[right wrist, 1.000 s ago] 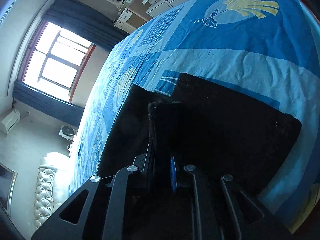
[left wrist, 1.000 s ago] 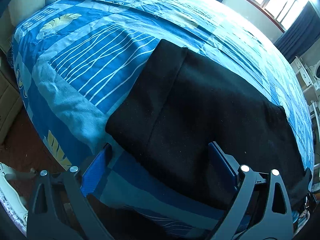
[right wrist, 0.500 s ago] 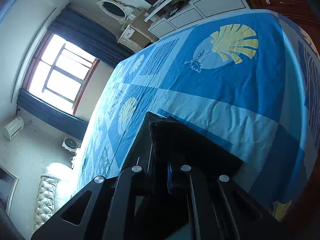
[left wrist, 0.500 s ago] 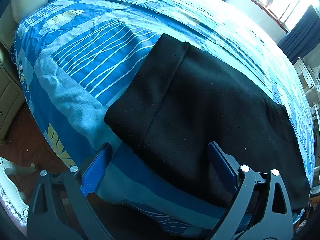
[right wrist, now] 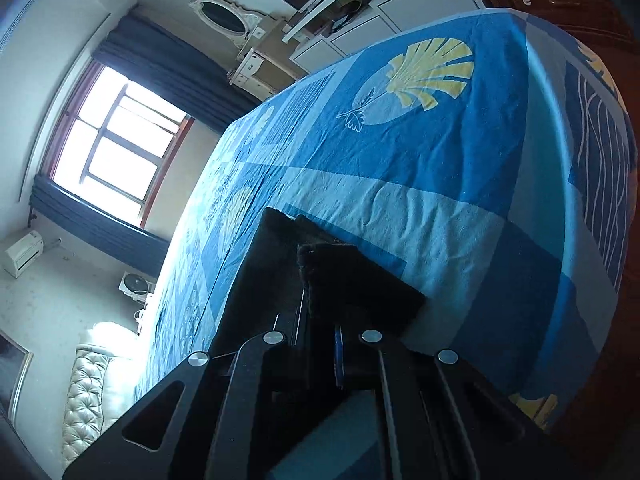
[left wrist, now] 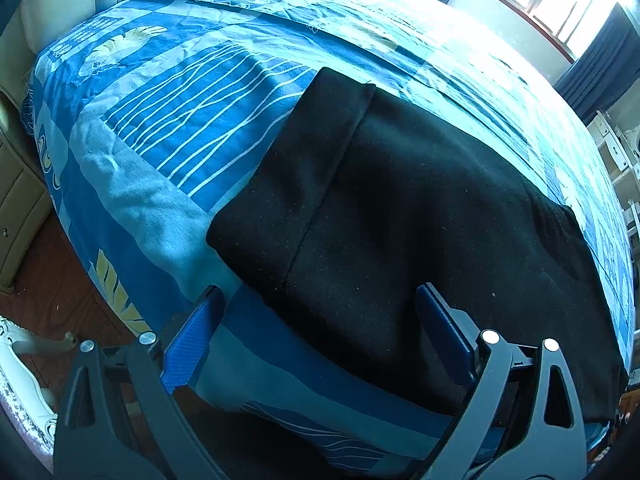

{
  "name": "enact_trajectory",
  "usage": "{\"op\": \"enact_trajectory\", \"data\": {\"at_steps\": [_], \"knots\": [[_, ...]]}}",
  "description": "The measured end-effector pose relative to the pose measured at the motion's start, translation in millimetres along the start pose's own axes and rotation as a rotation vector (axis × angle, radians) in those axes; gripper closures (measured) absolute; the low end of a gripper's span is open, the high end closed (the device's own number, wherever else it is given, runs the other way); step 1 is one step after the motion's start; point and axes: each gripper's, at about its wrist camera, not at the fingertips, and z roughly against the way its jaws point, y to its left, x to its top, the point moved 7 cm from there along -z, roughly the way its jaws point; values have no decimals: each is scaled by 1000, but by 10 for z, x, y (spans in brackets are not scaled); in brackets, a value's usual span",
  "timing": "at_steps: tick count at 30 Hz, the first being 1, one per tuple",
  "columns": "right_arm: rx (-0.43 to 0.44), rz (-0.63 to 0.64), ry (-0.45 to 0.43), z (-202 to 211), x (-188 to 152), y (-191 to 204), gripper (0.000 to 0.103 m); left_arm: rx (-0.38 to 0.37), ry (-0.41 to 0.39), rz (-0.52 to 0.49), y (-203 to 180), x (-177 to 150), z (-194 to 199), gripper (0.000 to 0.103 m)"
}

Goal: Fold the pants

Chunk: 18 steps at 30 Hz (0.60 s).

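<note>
The left claw (left wrist: pixel 316 328) stands wide open just above the near edge of the black pants (left wrist: pixel 420 216), its blue pads clear of the cloth on either side. The right claw (right wrist: pixel 320 308) is clamped tight on a raised fold of the pants (right wrist: pixel 340 276). The pants lie spread flat on the bed (left wrist: pixel 168 168), near its front edge, over a blue patterned cover. Beyond the bed, a bright window (right wrist: pixel 116 152) with dark curtains (right wrist: pixel 168 68) sits in the far wall.

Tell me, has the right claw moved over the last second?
Yes. The right claw, shut on the black pants, has swung toward the bed's far end; more cabinets show.
</note>
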Motion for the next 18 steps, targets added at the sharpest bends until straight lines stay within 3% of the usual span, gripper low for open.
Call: {"op": "enact_trajectory", "data": {"at_steps": [11, 15, 17, 18], "knots": [[81, -90, 34, 86, -14, -301, 93, -8, 0, -7, 1, 11, 14, 7], [119, -126, 15, 198, 50, -389, 87, 18, -51, -79, -88, -3, 104, 7], [53, -151, -39, 313, 136, -522, 57, 29, -82, -131, -171, -6, 173, 7], [53, -166, -60, 370, 190, -569, 55, 32, -100, -156, -219, -7, 215, 7]]}}
